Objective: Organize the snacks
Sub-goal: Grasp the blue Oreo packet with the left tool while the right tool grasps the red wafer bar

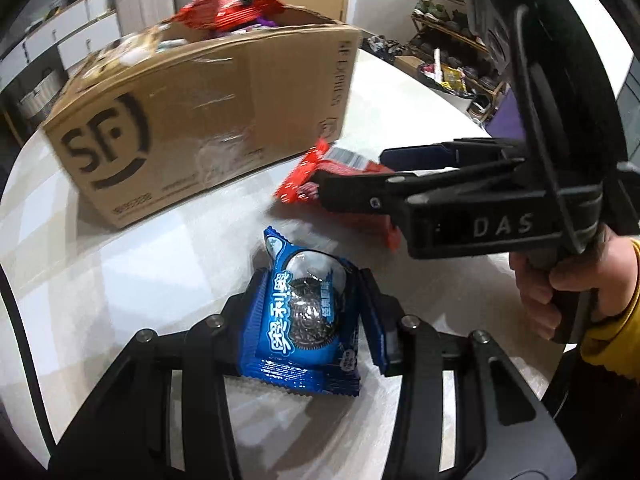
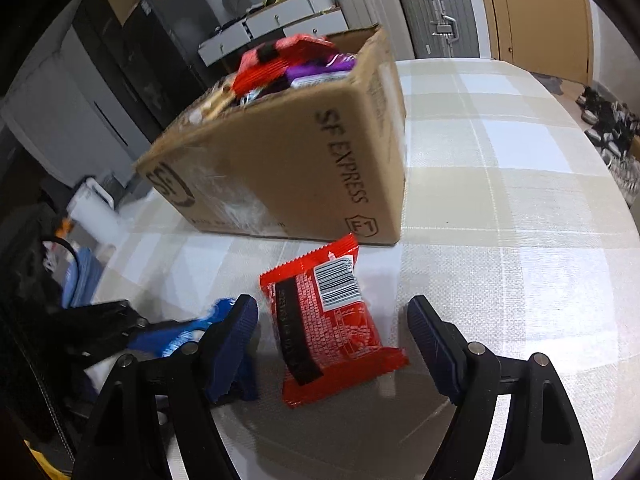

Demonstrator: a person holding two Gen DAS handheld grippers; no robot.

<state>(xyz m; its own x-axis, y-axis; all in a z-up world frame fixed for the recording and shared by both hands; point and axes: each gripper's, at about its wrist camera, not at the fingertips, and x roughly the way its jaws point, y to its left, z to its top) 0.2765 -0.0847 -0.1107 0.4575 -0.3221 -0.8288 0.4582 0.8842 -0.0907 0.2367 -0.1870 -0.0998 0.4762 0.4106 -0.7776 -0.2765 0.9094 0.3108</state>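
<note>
Snacks fill the big brown box (image 2: 288, 152) at twelve o'clock on the desk (image 2: 500, 208). The red pack (image 2: 332, 320) lies flat between the released right gripper (image 2: 332, 340), ready for grabbing. The left gripper (image 1: 310, 300) is clenched on the small blue cookie pack (image 1: 308, 312), probably to box it.

Checked tablecloth (image 2: 500, 200) in beige and white on the round table, two hard suitcases (image 2: 404, 12) upright against the back wall, white drawer unit (image 2: 280, 24) beside them, wooden door (image 2: 536, 12), shoe rack (image 1: 448, 28) with many shoes, dark cabinet (image 2: 132, 52)
</note>
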